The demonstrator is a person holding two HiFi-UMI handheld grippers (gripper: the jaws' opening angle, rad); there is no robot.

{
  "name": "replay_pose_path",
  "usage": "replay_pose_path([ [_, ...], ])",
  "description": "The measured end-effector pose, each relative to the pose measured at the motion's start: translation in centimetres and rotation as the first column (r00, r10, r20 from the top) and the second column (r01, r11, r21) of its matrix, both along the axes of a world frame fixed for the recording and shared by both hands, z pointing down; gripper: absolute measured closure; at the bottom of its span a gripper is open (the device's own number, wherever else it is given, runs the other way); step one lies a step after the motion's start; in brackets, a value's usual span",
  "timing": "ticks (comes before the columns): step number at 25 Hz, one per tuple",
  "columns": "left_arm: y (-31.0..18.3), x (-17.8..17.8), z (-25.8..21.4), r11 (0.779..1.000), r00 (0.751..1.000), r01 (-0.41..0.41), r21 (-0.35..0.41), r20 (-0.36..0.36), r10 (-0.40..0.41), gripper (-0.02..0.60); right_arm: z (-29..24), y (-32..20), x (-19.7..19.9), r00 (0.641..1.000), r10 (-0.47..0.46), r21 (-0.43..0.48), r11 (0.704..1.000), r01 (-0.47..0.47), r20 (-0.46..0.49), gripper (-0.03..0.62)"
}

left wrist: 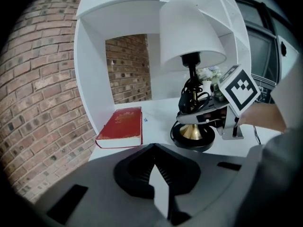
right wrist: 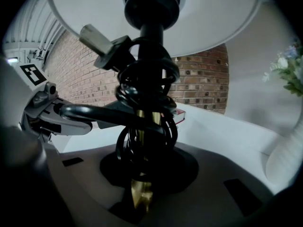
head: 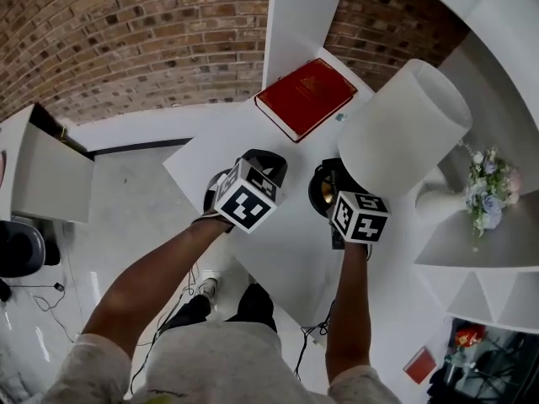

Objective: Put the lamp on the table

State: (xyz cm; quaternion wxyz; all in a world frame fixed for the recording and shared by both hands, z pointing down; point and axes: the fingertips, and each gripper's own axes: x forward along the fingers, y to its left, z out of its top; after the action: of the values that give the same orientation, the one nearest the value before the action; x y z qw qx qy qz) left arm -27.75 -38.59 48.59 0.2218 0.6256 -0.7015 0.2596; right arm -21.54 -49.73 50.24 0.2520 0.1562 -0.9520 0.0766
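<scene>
The lamp has a white shade (head: 404,129), a black stem wound with black cord (right wrist: 144,108) and a round black base with a brass cone (left wrist: 191,135). My right gripper (head: 333,194) is shut on the stem just above the base (right wrist: 142,193). The base is at the white table (head: 253,141), beside a red book (head: 305,98); I cannot tell whether it touches the top. My left gripper (head: 266,167) hovers left of the lamp over the table. Its jaws (left wrist: 155,174) stand slightly apart with nothing between them.
A white vase of flowers (head: 488,188) stands on a shelf right of the lamp, close to the shade. An upright white panel (head: 299,15) rises behind the book before a brick wall (head: 126,32). Grey floor with cables (head: 50,301) lies to the left.
</scene>
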Motion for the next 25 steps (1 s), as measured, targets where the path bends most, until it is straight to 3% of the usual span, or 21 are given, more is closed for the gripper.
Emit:
replay_pose_path([
  [4, -0.7, 0.0, 0.2, 1.000, 1.000, 0.002, -0.016, 0.007, -0.001, 0.584, 0.5, -0.9, -1.0, 0.999, -0.031, 0.020, 0.999, 0.031, 0.006, 0.507],
  [9, -1.4, -0.4, -0.2, 0.999, 0.998, 0.036, 0.006, -0.045, -0.036, 0.585, 1.3, -1.7, -2.3, 0.998, -0.062, 0.037, 0.997, 0.061, 0.016, 0.507],
  [13, -1.2, -0.7, -0.7, 0.999, 0.999, 0.046, -0.017, -0.006, -0.046, 0.586, 2.0, -2.1, -3.3, 0.996, -0.086, 0.048, 0.995, 0.085, 0.013, 0.507],
  [21, -0.6, -1.5, -0.3, 0.984, 0.979, 0.177, -0.003, -0.104, -0.176, 0.584, 2.3, -3.5, -4.5, 0.994, -0.102, 0.053, 0.994, 0.100, 0.040, 0.507],
  [25, -0.6, -1.7, -0.4, 0.975, 0.968, 0.222, 0.008, -0.119, -0.220, 0.586, 2.5, -3.8, -5.0, 0.991, -0.124, 0.060, 0.991, 0.121, 0.043, 0.507],
])
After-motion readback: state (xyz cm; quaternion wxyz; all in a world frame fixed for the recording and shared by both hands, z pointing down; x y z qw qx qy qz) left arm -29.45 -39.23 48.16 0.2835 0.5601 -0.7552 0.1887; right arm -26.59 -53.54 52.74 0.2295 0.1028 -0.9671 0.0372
